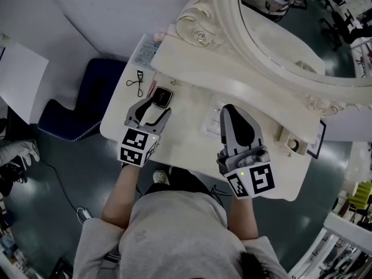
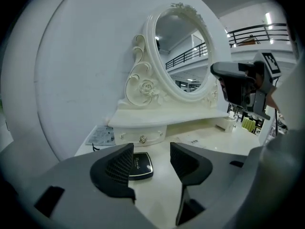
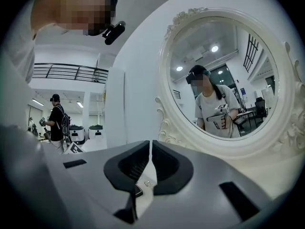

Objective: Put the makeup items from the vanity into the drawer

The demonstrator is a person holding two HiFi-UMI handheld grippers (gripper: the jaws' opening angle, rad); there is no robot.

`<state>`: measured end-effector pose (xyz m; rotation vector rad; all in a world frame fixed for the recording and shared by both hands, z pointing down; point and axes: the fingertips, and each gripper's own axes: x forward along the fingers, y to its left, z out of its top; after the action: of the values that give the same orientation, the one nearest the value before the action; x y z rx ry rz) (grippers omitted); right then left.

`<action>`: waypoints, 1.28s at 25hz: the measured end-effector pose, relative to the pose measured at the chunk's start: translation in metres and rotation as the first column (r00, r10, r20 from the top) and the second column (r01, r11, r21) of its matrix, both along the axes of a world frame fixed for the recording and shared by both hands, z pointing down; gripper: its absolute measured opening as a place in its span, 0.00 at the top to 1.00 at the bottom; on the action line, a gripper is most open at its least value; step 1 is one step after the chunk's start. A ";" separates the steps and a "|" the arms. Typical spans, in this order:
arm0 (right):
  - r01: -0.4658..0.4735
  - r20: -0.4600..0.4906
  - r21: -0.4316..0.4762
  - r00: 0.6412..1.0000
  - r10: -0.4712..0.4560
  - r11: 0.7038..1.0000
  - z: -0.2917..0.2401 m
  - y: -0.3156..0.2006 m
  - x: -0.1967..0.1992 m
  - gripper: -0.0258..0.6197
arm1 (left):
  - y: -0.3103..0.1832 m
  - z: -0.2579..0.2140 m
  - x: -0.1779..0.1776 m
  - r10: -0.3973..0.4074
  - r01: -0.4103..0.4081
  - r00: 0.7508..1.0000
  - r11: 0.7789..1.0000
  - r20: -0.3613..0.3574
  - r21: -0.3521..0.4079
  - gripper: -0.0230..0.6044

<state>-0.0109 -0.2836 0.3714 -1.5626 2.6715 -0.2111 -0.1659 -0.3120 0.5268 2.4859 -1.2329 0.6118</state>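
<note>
A black compact lies flat on the white vanity top, and a black eyelash curler lies farther left. My left gripper hovers just short of the compact, open, with nothing between its pads. In the left gripper view the compact shows between the jaws, and the small drawer beyond it is closed. My right gripper is shut and empty over the middle of the top; in the right gripper view its jaws meet in front of the mirror.
An ornate oval mirror on a raised shelf runs along the back. A clear packet lies by the right gripper. A leaflet sits at the far left, a small box at the right. A dark blue seat stands left of the vanity.
</note>
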 end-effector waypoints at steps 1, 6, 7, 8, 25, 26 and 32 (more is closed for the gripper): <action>-0.001 0.000 -0.003 1.000 0.001 1.000 0.001 -0.001 0.001 0.91 | -0.002 0.007 0.000 -0.006 0.006 1.000 1.000 0.010 -0.014 0.58; -0.003 -0.005 -0.021 1.000 0.003 1.000 0.008 -0.006 0.007 0.91 | -0.011 0.041 -0.005 -0.041 0.047 0.996 0.996 0.084 -0.072 0.52; -0.003 -0.005 -0.025 1.000 0.003 1.000 0.009 -0.007 0.007 0.91 | -0.013 0.046 -0.007 -0.046 0.054 0.994 0.996 0.103 -0.078 0.51; -0.003 -0.004 -0.027 1.000 0.003 1.000 0.010 -0.008 0.007 0.91 | -0.015 0.051 -0.009 -0.049 0.059 0.991 0.995 0.122 -0.083 0.50; 0.014 -0.012 -0.051 1.000 -0.014 0.999 0.019 -0.020 0.011 0.91 | -0.027 0.093 -0.009 -0.066 0.101 0.975 0.982 0.210 -0.158 0.45; 0.016 -0.012 -0.050 1.000 -0.017 0.999 0.019 -0.021 0.010 0.91 | -0.027 0.093 -0.010 -0.066 0.100 0.975 0.983 0.210 -0.157 0.45; 0.026 -0.007 -0.042 1.000 -0.026 0.999 0.015 -0.020 0.007 0.91 | -0.026 0.091 -0.009 -0.065 0.099 0.974 0.984 0.217 -0.150 0.46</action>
<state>-0.0036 -0.3033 0.3868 -1.5443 2.7119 -0.2645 -0.1752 -0.3384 0.6176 2.2716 -1.2973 0.9352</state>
